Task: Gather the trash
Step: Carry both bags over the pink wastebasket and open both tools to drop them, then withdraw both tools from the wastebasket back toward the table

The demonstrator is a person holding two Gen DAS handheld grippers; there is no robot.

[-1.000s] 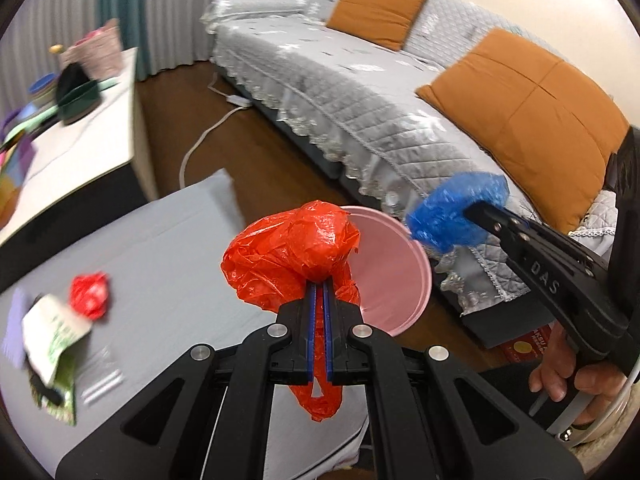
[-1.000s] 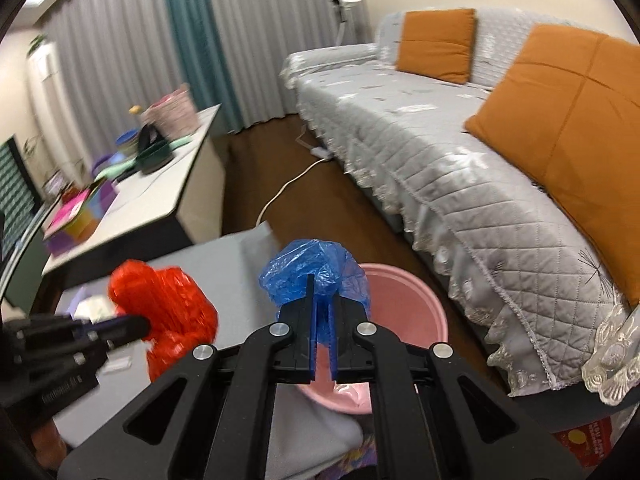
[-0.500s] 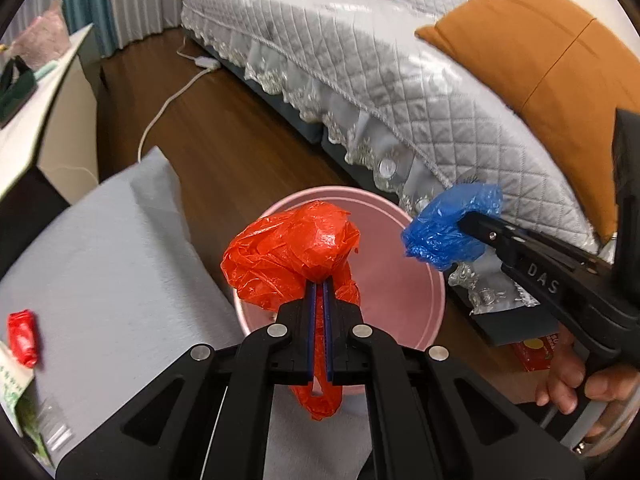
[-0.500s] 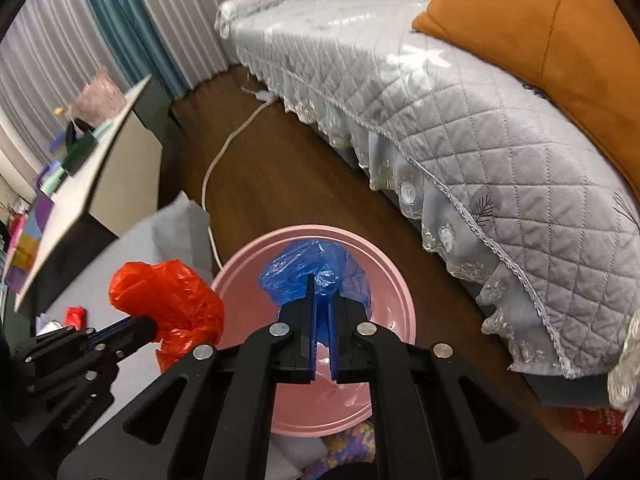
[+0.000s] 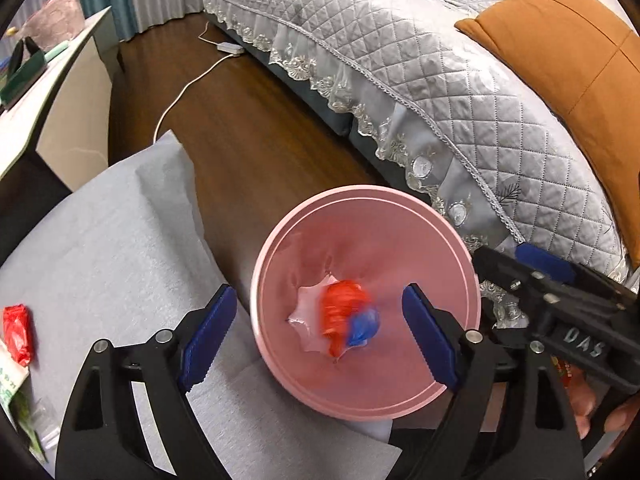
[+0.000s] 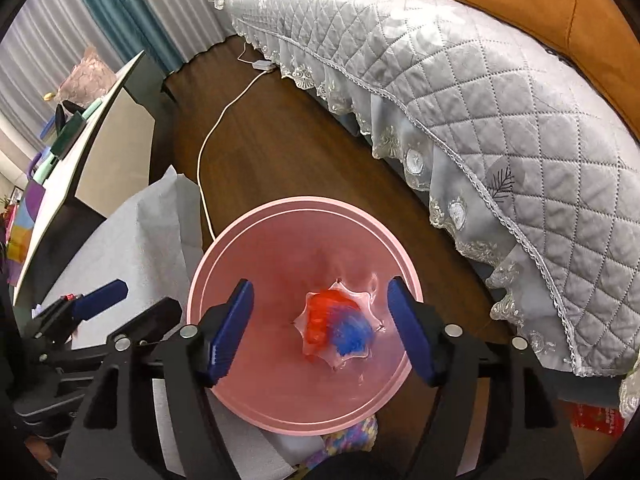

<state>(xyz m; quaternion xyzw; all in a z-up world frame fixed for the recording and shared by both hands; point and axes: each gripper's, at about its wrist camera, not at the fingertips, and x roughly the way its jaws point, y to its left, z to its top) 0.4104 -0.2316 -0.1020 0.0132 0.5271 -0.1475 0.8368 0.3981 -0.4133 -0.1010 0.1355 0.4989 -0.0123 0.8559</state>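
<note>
The left gripper hangs over the pink bin, its blue-padded jaws having just been opening; they stand wide apart with nothing between them. The right gripper does the same beside it: jaws just opened, spread wide, empty, pointing steeply down into the bin's mouth. In the left wrist view the right gripper shows at the right edge, with part of the person's hand behind it.

Deep inside the bin, blurred, lie the red plastic bag and the blue plastic bag, touching each other near the bottom, clear of both grippers.

The bin stands on the dark wooden floor just beside a table covered with a grey cloth. At the cloth's far left edge a small red wrapper lies near a green-and-white packet.

Beyond the bin a white power cable trails across the floor towards the sofa, which wears a grey quilted cover with lace trim and carries orange cushions. To the left stands a white desk with clutter on top, and curtains hang behind it.
</note>
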